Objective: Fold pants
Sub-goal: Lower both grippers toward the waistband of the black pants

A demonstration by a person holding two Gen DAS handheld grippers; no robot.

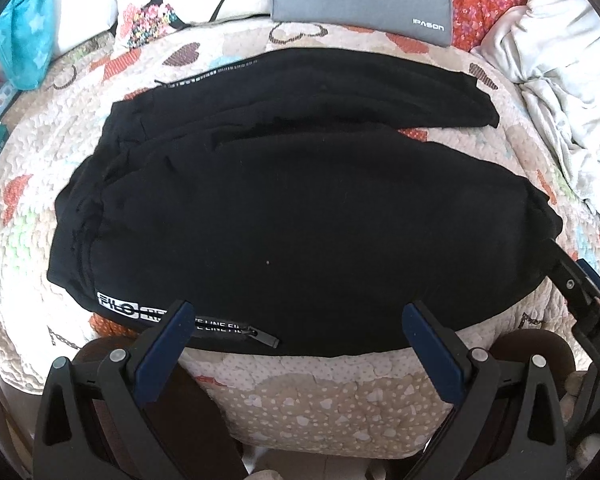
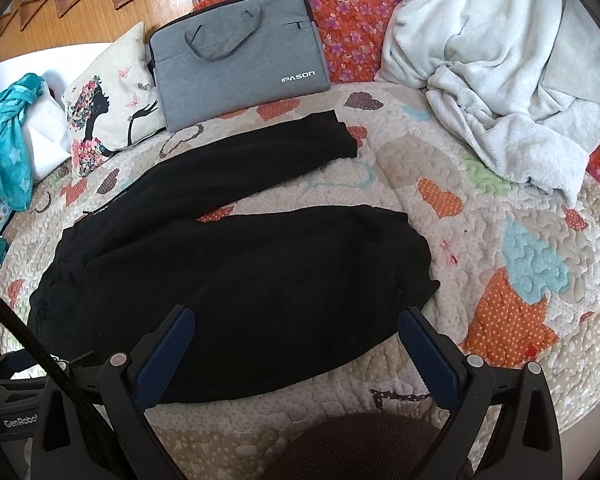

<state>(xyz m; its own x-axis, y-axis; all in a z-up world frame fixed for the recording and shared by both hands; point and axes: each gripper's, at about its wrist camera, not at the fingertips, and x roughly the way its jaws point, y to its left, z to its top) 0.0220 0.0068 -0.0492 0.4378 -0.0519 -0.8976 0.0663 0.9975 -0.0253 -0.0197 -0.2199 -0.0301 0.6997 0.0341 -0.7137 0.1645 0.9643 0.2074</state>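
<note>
Quilted bedding is carrying everything. Both sets of tongs, left (image 1: 298,320) and right (image 2: 296,326), are hanging open and empty at the near edge of the pants (image 2: 228,280). These are lying spread on the quilt (image 2: 500,280), waist to the left, legs splayed apart rightward. A grey bag (image 2: 236,64) is sitting behind them, a pale blanket (image 2: 500,72) far right. Folding is seemingly just starting; next, the tongs probably need to be pinching the near leg's edge and carrying it over the far one.
</note>
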